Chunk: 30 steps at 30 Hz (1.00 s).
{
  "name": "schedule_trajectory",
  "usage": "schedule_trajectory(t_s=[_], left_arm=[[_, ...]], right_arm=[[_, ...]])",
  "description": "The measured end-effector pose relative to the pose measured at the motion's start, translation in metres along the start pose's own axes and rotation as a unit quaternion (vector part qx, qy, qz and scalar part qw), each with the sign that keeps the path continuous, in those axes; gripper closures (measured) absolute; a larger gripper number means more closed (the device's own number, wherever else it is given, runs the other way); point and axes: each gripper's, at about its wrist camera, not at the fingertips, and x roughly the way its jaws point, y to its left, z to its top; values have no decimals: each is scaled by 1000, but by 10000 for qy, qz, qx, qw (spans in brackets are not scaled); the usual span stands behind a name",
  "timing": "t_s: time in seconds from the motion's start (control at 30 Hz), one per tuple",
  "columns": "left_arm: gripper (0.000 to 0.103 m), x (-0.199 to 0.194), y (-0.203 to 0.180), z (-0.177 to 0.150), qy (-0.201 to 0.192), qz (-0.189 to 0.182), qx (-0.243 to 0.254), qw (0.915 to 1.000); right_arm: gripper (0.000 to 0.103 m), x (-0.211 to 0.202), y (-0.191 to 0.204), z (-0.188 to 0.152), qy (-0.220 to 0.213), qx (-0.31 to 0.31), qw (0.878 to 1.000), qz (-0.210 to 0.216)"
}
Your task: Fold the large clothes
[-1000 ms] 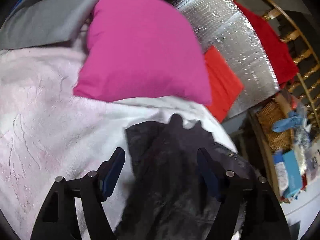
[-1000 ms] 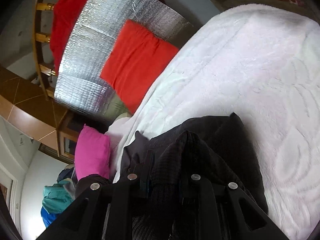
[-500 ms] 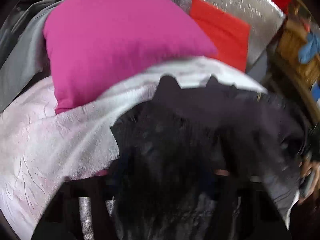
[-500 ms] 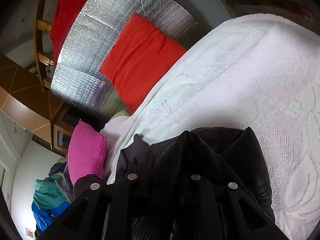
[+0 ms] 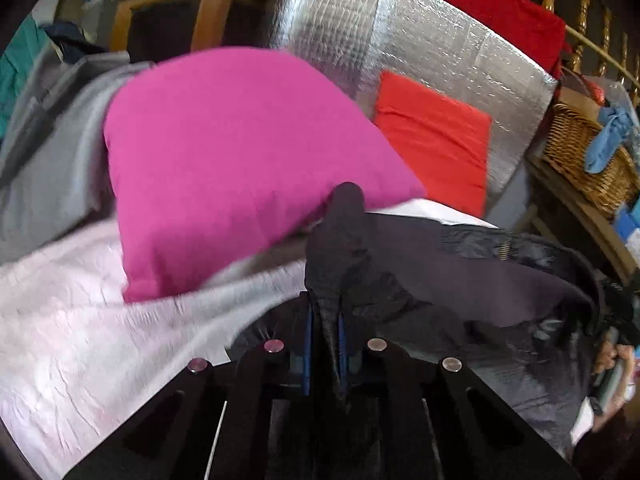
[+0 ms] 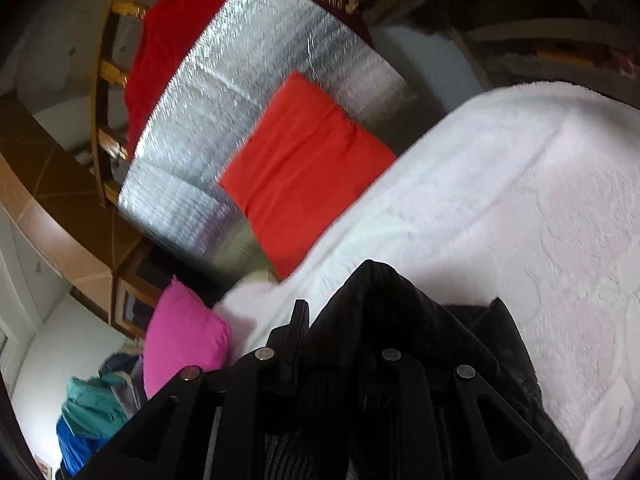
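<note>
the left gripper (image 5: 324,336) is clenched on a fold of the black jacket (image 5: 460,280), and the right gripper (image 6: 332,344) grips another bunch of it. the jacket lies at the edge of the white blanket (image 6: 500,200), near the pink pillow (image 5: 224,160).
</note>
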Motion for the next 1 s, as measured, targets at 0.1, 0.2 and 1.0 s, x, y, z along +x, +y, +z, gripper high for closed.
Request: schedule_trajectory(t_s=[0.1,0.2,1.0], left_arm=[[91,20,-9,-2,57,311,139,9994],[91,42,-8,-5,291,550,114,9980],[32,-41,-16,-63,1241,-110,-1060,9865]], right_arm=[[83,11,-10,1,-59,244,9997,40],[78,29,-35,-2,76,742,9971,-127],[19,-177,-113,-47,-230,2760,9608,-97]])
